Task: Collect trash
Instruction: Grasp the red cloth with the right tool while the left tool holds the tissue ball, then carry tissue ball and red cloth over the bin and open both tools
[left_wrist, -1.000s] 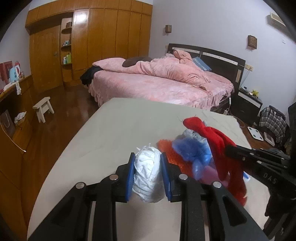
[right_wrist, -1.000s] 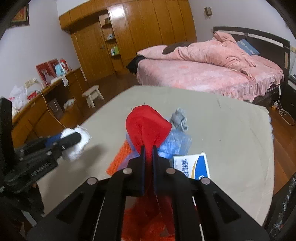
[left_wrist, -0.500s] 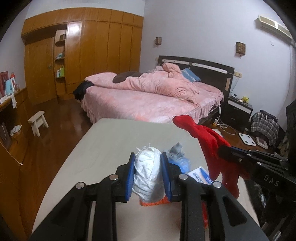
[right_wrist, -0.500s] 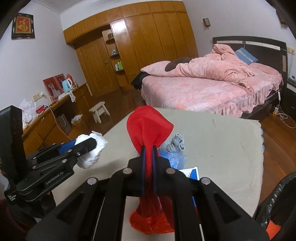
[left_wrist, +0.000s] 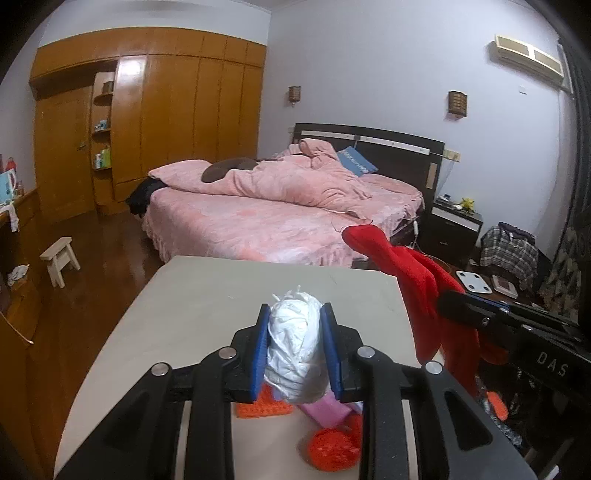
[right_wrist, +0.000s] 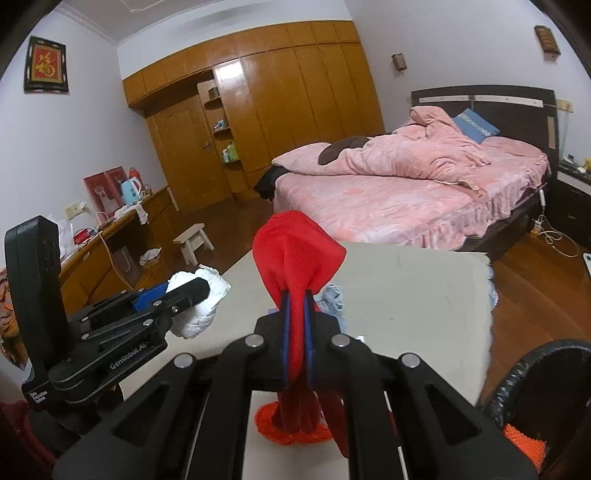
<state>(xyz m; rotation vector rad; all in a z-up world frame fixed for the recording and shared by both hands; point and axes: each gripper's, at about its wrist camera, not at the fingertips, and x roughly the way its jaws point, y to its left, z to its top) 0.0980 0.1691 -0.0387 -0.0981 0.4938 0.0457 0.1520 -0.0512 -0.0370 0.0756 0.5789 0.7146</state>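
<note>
Trash in hand, two pieces. White crumpled wad (left_wrist: 295, 343) sits between the blue pads of the left tool (left_wrist: 295, 347), pads pressing it on both sides; wad is off the desk (left_wrist: 207, 302), held above it. Same wad shows in the right wrist view (right_wrist: 199, 295), sticking out past the left tool's tip.

Red cloth (right_wrist: 295, 258) is pinched in the right tool (right_wrist: 295, 339), jaws drawn tight together on a thin fold. Cloth balloons above the pads and hangs in strands below them. In the left wrist view the red cloth (left_wrist: 417, 288) drapes over the right tool's tip, at the right of the desk.

On the desk under the tools: orange mesh pieces (left_wrist: 332, 446), a pink item (left_wrist: 325, 410), and a pale blue scrap (right_wrist: 332, 299) just behind the red cloth.

Black bag (right_wrist: 517, 376) at lower right of the right wrist view, off the desk's edge; orange mesh shows inside it.

Background: pink bed (left_wrist: 280, 206), wooden wardrobe (left_wrist: 177, 122), small stool (left_wrist: 59, 258) on the floor.
</note>
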